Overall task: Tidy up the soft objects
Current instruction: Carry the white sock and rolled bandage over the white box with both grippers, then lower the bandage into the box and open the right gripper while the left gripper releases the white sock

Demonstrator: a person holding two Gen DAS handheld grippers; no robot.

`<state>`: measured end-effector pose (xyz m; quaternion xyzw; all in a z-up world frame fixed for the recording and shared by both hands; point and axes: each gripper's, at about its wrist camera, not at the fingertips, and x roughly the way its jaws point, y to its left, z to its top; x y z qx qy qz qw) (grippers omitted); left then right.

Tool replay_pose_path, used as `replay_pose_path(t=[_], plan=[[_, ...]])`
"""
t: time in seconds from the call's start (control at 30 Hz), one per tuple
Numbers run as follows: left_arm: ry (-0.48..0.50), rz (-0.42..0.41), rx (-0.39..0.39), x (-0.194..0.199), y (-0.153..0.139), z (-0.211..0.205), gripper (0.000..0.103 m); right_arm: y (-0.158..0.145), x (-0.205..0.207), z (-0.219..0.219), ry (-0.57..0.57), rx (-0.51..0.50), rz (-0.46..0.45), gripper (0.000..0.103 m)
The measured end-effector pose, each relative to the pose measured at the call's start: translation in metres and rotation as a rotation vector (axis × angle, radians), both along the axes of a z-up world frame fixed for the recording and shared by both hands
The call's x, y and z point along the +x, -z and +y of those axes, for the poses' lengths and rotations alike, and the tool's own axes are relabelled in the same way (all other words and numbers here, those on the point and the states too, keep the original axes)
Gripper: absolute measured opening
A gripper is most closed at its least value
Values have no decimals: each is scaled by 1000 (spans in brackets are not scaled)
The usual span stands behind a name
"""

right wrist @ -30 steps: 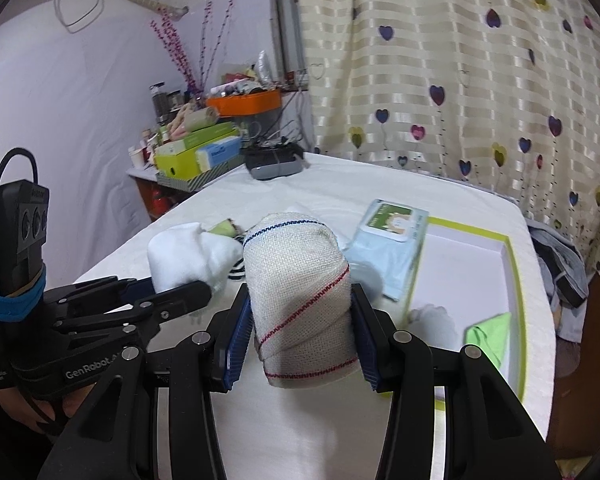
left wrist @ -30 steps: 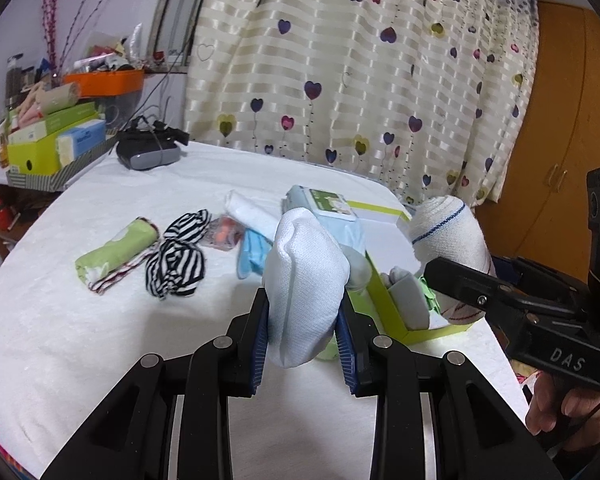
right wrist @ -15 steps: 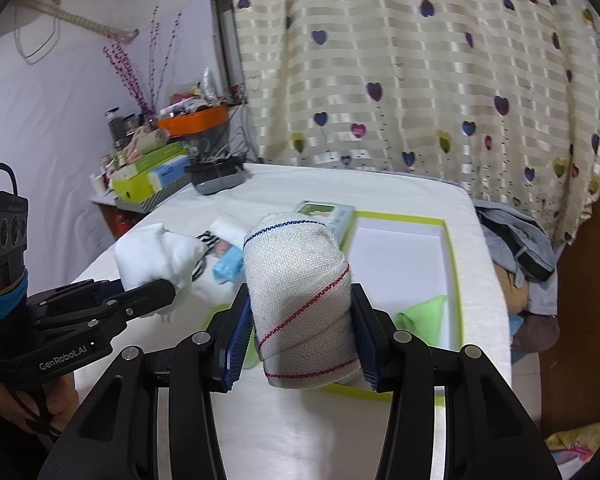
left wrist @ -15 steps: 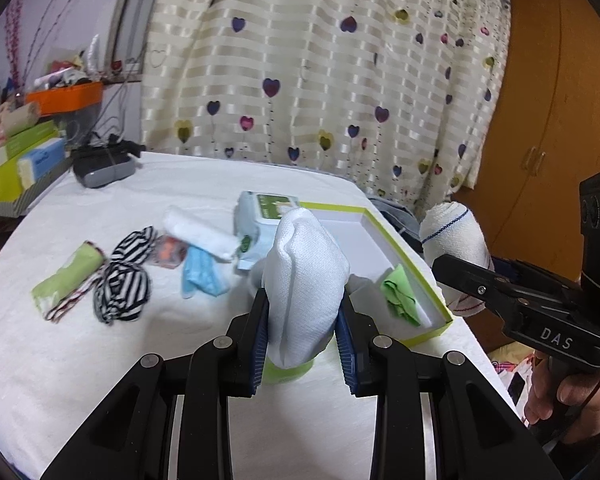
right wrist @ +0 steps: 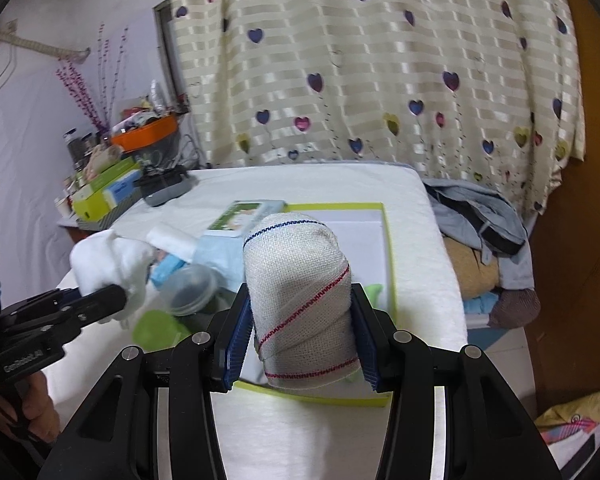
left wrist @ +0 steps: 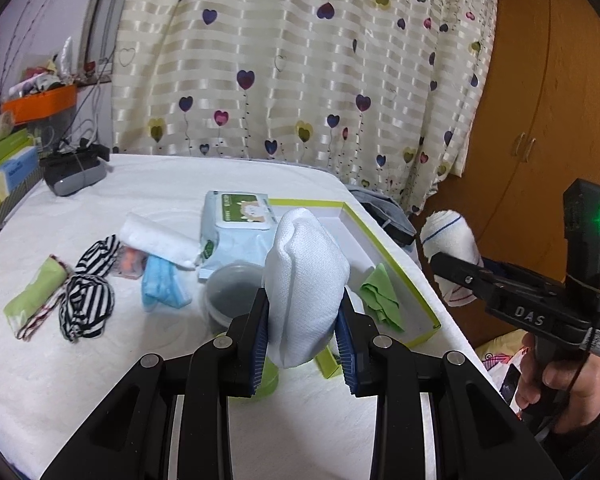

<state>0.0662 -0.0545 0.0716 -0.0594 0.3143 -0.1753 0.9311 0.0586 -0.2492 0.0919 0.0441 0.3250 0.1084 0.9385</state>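
- White cloth bundle (left wrist: 306, 280) pinched in left gripper (left wrist: 303, 336); bandage roll (right wrist: 300, 300) clamped in right gripper (right wrist: 298, 354). Both aloft.
- Green-rimmed box (left wrist: 392, 268) just ahead, below.
- Risk: bundles spring open on release, or hit plastic tub (left wrist: 230, 294) beside the box.

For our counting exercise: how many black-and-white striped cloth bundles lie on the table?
2. One striped bundle lies farther back, beside the white folded cloth; the other striped bundle lies nearer, next to the green roll. More could be hidden behind the held items.
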Motion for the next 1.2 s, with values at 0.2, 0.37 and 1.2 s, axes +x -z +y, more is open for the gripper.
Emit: replay_pose_path(t=[0.2, 0.37, 1.2], plan=[[15, 11, 4, 7, 4, -9, 29, 25, 17, -7, 14, 9, 65, 47], [22, 27, 9, 13, 8, -14, 29, 46, 32, -8, 29, 9, 124, 47], [92, 60, 39, 43, 15, -60, 29, 47, 23, -27, 63, 19, 100, 56]])
